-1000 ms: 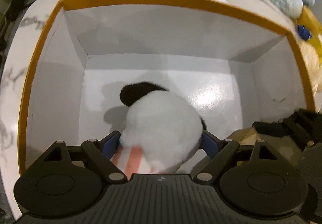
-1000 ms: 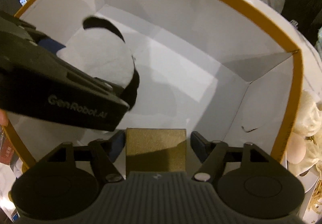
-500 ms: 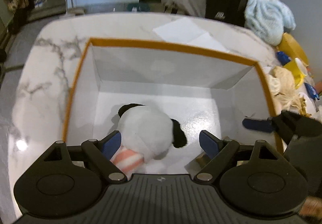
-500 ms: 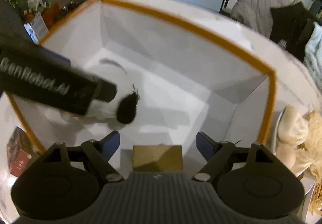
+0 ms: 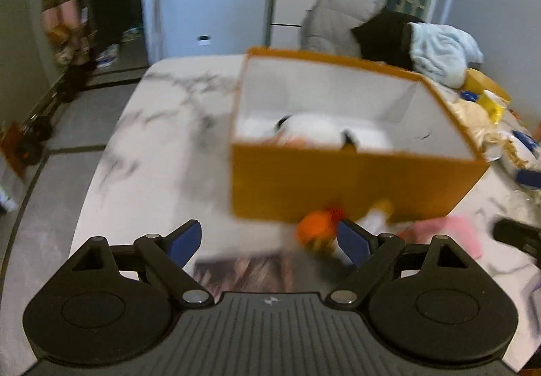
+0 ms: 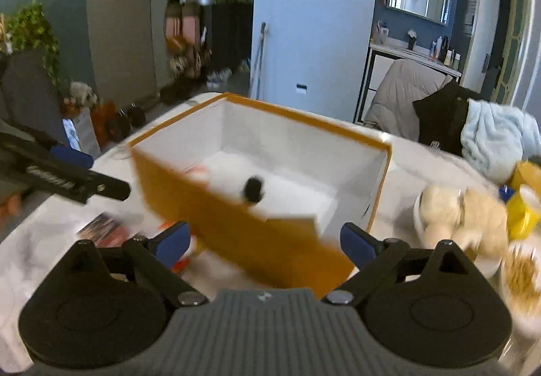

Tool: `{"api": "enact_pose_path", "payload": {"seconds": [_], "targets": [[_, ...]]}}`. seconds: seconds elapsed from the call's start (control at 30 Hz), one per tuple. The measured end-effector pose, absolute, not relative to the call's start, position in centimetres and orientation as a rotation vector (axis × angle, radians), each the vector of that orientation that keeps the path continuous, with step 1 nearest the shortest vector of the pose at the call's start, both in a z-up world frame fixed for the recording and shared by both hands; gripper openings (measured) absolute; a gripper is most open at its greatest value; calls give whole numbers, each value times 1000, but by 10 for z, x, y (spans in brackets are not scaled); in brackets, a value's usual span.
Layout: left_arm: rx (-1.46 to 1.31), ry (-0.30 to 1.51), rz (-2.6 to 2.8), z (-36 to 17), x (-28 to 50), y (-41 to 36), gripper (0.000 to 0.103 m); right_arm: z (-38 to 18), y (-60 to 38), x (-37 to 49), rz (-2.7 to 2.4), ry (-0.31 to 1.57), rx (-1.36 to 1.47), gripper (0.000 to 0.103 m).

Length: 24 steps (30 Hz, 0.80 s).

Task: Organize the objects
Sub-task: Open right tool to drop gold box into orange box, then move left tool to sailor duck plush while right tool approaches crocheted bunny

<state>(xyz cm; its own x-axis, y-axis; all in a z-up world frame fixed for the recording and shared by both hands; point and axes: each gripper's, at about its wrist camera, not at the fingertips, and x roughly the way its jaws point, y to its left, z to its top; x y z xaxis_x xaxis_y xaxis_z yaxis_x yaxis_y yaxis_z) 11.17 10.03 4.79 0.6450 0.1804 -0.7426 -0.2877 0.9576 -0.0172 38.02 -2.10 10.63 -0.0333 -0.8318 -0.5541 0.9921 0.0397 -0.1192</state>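
Observation:
An orange box [image 5: 351,186] with white inner walls stands on the marble table; it also shows in the right wrist view [image 6: 257,240]. A white and black plush panda [image 5: 314,131] lies inside it, also seen in the right wrist view [image 6: 243,183]. My left gripper [image 5: 268,242] is open and empty, pulled back in front of the box. My right gripper [image 6: 263,242] is open and empty, close to the box's near wall. An orange toy [image 5: 318,225] lies on the table against the box front.
A photo card [image 5: 243,269] and a pink cloth [image 5: 449,230] lie on the marble table [image 5: 159,146] near me. A cream plush [image 6: 463,213] and yellow items [image 6: 524,207] crowd the right side. Chairs with clothes [image 5: 416,44] stand behind the table.
Both grippers let go of their loads inside the box, opened, and drew back up and out of it. The panda stays inside. Both views are blurred by motion.

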Motion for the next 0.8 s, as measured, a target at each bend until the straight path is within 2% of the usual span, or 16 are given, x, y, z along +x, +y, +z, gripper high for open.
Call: {"api": "enact_pose_path", "payload": {"seconds": [0.2,0.47,0.63,0.8], "targets": [[-166,843,278,13,102,112,103,70,36,383,-1484,433,463,96],[-70,857,326,-7,139,115,103,58,45,375,-1478,442,514,96],[-181,885,278,-13,129,125,103,49,52,375,-1460,464,522,97],[-131,908,223,-16,112,111,103,41,48,374,-1442,460,537,97]]}}
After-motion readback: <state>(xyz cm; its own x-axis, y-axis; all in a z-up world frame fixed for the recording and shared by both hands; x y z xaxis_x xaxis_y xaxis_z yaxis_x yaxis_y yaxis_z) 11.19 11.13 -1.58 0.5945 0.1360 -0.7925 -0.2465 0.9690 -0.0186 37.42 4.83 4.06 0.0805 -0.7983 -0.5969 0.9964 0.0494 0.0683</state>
